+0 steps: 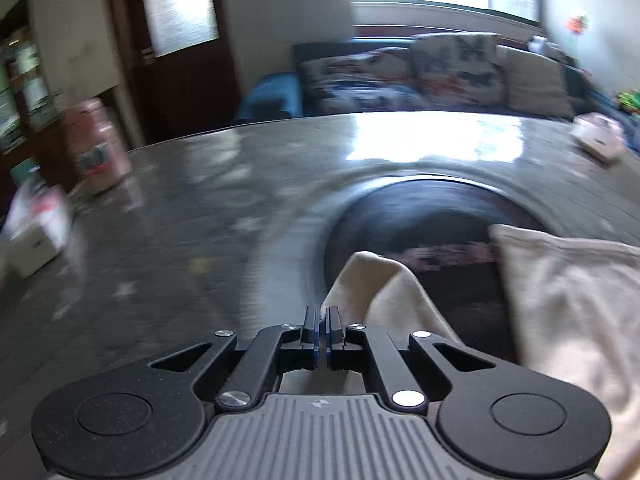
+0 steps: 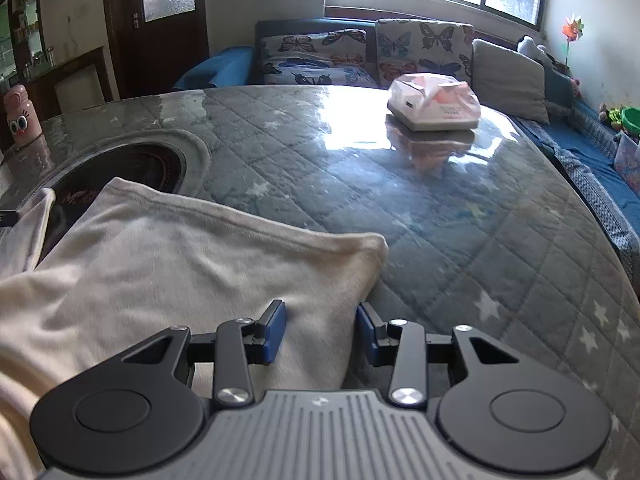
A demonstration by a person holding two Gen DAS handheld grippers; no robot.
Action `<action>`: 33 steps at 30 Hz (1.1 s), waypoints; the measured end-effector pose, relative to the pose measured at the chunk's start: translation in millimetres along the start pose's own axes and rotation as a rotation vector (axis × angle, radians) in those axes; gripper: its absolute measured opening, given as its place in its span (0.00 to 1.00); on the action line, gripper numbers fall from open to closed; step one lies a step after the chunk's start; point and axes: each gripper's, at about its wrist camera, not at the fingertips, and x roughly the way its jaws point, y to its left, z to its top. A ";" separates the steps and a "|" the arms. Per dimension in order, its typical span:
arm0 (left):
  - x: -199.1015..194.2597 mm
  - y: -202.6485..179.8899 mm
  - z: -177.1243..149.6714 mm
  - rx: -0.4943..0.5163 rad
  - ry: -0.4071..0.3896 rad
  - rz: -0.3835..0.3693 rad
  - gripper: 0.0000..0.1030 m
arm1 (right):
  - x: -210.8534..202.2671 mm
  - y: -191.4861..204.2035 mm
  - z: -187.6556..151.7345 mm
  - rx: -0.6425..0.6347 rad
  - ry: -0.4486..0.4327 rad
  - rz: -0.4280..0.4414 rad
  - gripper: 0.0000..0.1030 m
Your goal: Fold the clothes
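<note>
A cream cloth garment [image 2: 180, 264] lies on the grey quilted table [image 2: 440, 220], partly over a dark round inset [image 2: 132, 168]. My right gripper [image 2: 321, 326] is open just above the garment's right corner, one pad over the cloth and one at its edge. My left gripper [image 1: 323, 326] is shut on a corner of the cream garment [image 1: 384, 292], lifted above the table; more of the garment [image 1: 572, 300] lies to the right. The left wrist view is motion-blurred.
A pink-and-white tissue pack [image 2: 434, 102] sits at the far right of the table. A pink bottle [image 2: 20, 116] stands at the far left edge. A sofa with butterfly cushions [image 2: 360, 56] lies behind the table. A white box [image 1: 36, 224] is at the left.
</note>
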 end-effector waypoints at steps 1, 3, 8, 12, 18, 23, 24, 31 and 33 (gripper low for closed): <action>0.9 8.9 -1.2 -0.016 0.003 0.030 0.03 | 3.6 2.7 3.5 -0.004 -0.003 0.004 0.38; 1.2 28.7 -4.1 -0.054 0.011 0.083 0.03 | 11.1 7.6 10.7 -0.009 -0.007 0.014 0.38; -6.2 78.9 -16.1 -0.149 0.030 0.207 0.03 | 34.2 26.6 32.2 -0.048 -0.020 0.053 0.38; -14.9 100.4 -23.8 -0.199 0.054 0.213 0.03 | 49.3 44.7 46.2 -0.087 -0.032 0.069 0.38; -23.9 72.4 -5.4 -0.146 -0.008 0.149 0.04 | 65.3 59.9 60.9 -0.129 -0.033 0.078 0.39; 0.9 67.0 14.6 -0.161 0.005 0.194 0.04 | 75.3 64.8 68.9 -0.122 -0.044 0.074 0.41; 4.8 67.1 17.7 -0.164 0.005 0.202 0.04 | 77.5 66.0 70.7 -0.120 -0.047 0.075 0.41; 22.3 77.2 29.9 -0.160 0.019 0.334 0.04 | 98.5 78.4 88.9 -0.117 -0.063 0.089 0.42; 25.4 86.4 27.3 -0.177 0.041 0.391 0.04 | 104.9 81.3 93.6 -0.118 -0.069 0.090 0.44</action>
